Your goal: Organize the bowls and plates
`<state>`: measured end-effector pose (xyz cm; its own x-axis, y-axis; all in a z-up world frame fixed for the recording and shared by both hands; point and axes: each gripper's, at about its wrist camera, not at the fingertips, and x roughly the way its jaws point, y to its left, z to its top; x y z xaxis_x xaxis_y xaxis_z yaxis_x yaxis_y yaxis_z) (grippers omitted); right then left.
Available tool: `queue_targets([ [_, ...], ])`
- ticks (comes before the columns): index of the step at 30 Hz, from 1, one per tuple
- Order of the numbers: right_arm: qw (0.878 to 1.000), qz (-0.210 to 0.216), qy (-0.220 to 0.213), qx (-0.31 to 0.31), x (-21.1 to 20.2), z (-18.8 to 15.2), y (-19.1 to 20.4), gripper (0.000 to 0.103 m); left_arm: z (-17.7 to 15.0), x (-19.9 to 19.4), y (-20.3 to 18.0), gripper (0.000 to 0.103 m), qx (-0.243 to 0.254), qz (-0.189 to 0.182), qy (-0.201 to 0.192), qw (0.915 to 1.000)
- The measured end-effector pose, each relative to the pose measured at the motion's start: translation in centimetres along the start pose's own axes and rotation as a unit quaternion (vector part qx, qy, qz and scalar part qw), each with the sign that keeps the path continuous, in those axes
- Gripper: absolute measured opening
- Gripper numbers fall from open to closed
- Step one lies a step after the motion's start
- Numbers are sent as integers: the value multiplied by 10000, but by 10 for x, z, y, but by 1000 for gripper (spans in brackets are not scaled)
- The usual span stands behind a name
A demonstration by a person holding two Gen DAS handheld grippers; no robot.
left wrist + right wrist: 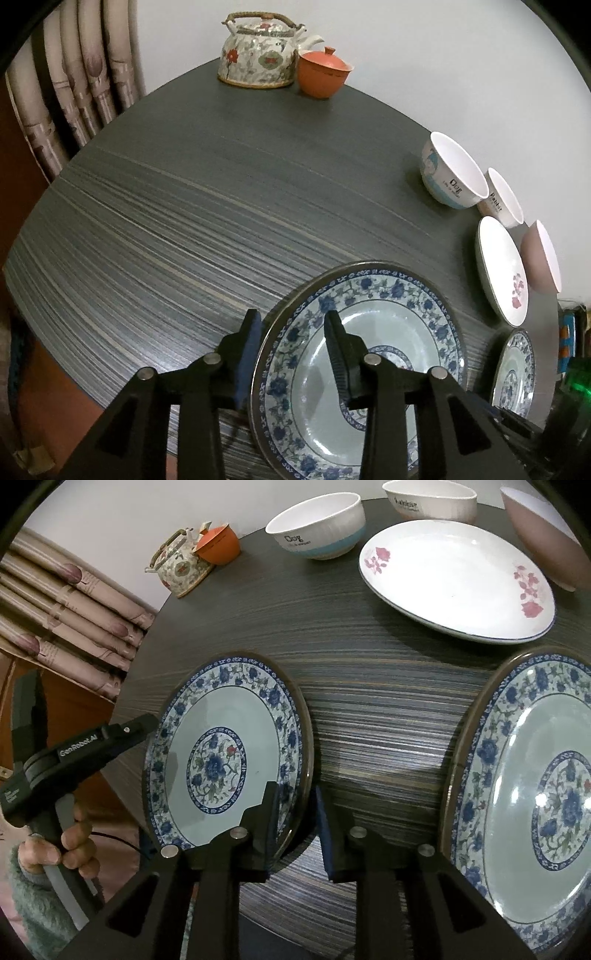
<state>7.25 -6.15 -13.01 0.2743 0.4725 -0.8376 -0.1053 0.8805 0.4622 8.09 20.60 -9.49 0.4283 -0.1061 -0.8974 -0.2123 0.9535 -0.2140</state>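
Blue-and-white plate (229, 753), painted with a floral rim and a flower medallion at its centre, lies flat near the edge of a dark striped table (369, 709). Both pairs of tongs straddle its rim from opposite sides: the left tongs (291, 325) with one finger outside the rim and one over the well, the right tongs (295, 797) around the opposite edge. Each pair stands narrowly parted with the rim in the gap; the pads do not appear to press on it, so the plate looks released rather than carried.

A matching blue-and-white plate (535, 775) sits apart to the right, and a white plate with pink flowers (454, 579) lies beyond. Three bowls stand behind: a white bowl marked "Dog" (317, 531), a second lettered bowl (432, 502) and a mauve bowl (543, 535).

Judging by this, a plate has been set down; next the tongs must draw clear and take the matching plate for stacking.
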Motion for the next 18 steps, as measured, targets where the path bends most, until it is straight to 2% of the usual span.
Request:
queue_targets([
  [7, 9999, -3, -159, 38, -12, -4, -5, 22, 0, -8, -5, 37, 82, 107, -222, 9997],
  [18, 9978, -315, -590, -26, -44, -8, -17, 22, -7, -28, -35, 37, 560, 310, -811, 9946],
])
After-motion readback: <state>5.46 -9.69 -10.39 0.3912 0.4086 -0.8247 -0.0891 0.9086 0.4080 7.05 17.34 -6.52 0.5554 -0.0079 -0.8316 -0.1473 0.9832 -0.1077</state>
